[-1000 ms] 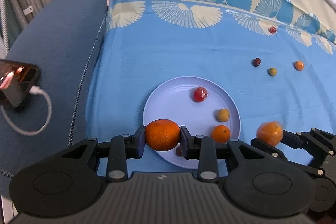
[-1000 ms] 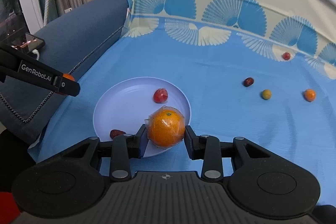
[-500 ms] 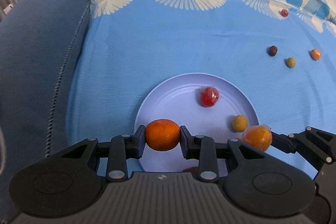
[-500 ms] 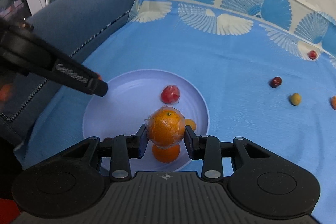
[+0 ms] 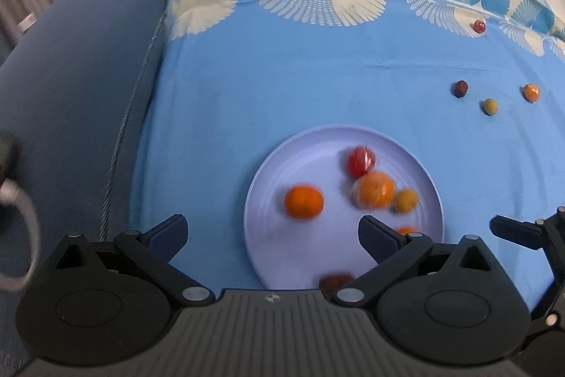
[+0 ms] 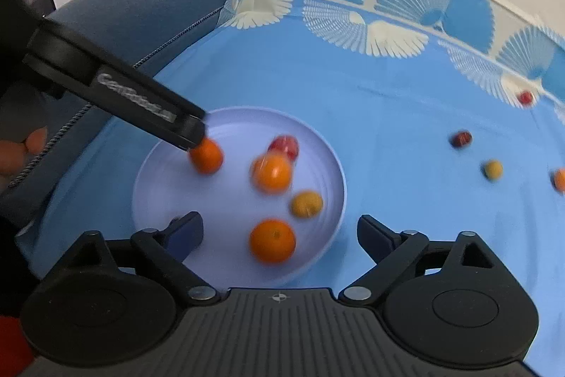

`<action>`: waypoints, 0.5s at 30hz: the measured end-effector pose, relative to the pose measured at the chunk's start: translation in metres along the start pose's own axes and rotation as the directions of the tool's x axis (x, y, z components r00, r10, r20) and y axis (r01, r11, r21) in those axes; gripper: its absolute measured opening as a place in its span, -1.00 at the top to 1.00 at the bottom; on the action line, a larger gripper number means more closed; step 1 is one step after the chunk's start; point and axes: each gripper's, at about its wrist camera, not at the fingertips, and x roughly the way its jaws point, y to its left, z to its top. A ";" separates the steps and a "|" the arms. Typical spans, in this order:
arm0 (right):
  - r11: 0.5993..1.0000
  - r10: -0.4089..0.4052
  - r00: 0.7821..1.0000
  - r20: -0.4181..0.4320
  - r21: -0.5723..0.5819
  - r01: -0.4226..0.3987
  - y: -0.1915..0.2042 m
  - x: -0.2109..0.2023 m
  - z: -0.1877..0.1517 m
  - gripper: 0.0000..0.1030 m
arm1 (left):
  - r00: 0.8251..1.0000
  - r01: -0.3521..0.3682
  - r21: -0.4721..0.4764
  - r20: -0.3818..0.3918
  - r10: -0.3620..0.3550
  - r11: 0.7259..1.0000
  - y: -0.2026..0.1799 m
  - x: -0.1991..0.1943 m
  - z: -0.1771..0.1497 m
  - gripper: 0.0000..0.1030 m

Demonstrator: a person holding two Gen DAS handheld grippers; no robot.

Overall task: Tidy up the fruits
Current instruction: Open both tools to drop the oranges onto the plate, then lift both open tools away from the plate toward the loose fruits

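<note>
Both my tongs are spread wide and hold nothing: my left gripper (image 5: 272,232) and my right gripper (image 6: 280,230) hang over the near rim of the lavender plate (image 5: 282,257). On the plate lie a bare orange (image 5: 304,202), a wrapped orange (image 5: 374,189) and a red fruit (image 5: 360,160).

Bright, even indoor light, soft shadows, strong fisheye bending at the edges, fruit on the plate (image 5: 275,165) smeared, probably motion blur, cloth beyond it sharper
</note>
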 end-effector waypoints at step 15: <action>0.997 -0.058 0.988 0.144 0.061 0.050 0.031 -0.116 -0.035 -0.99 | 0.993 -0.116 -0.063 0.024 0.117 0.991 0.013 -0.107 -0.072 -0.99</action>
